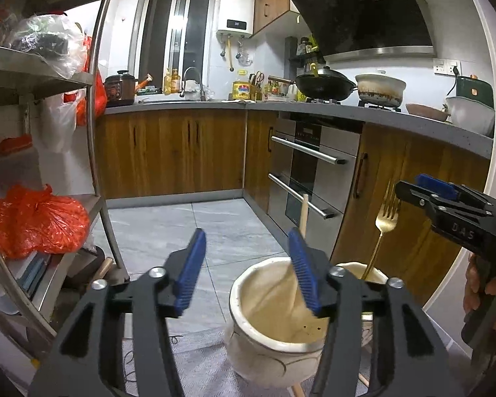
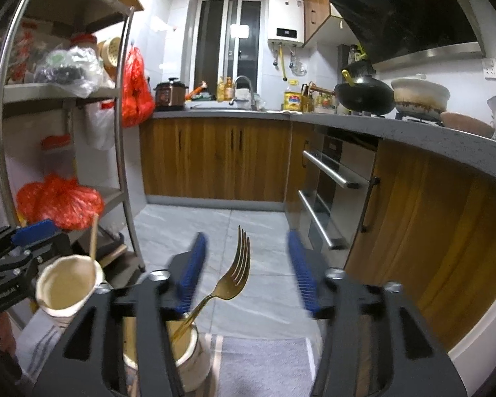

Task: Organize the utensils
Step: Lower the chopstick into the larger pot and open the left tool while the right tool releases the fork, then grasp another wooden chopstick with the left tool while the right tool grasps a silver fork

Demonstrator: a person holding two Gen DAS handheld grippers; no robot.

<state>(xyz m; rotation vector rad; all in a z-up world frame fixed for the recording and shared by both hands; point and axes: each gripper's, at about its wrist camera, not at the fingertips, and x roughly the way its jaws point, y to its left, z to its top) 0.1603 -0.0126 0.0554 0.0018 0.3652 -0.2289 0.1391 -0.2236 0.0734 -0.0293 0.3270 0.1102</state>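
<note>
Two cream ceramic jars stand on a grey cloth. In the left wrist view the near jar point(image 1: 274, 317) holds a wooden stick point(image 1: 303, 215), and the jar behind it point(image 1: 375, 273) holds a gold fork point(image 1: 385, 215), tines up. My left gripper point(image 1: 248, 271) is open and empty above the near jar. My right gripper point(image 2: 244, 271) is open and empty; the gold fork point(image 2: 234, 274) stands between its fingers in the jar point(image 2: 188, 354) below. The jar with the stick point(image 2: 67, 286) is at its left. The right gripper also shows in the left wrist view point(image 1: 446, 198).
A metal shelf rack point(image 2: 122, 152) with red bags point(image 2: 61, 200) stands at the left. Wooden cabinets and an oven point(image 1: 310, 172) run along the back and right under a grey counter point(image 1: 396, 122) with a wok and pots. The grey cloth point(image 2: 264, 364) covers the surface below.
</note>
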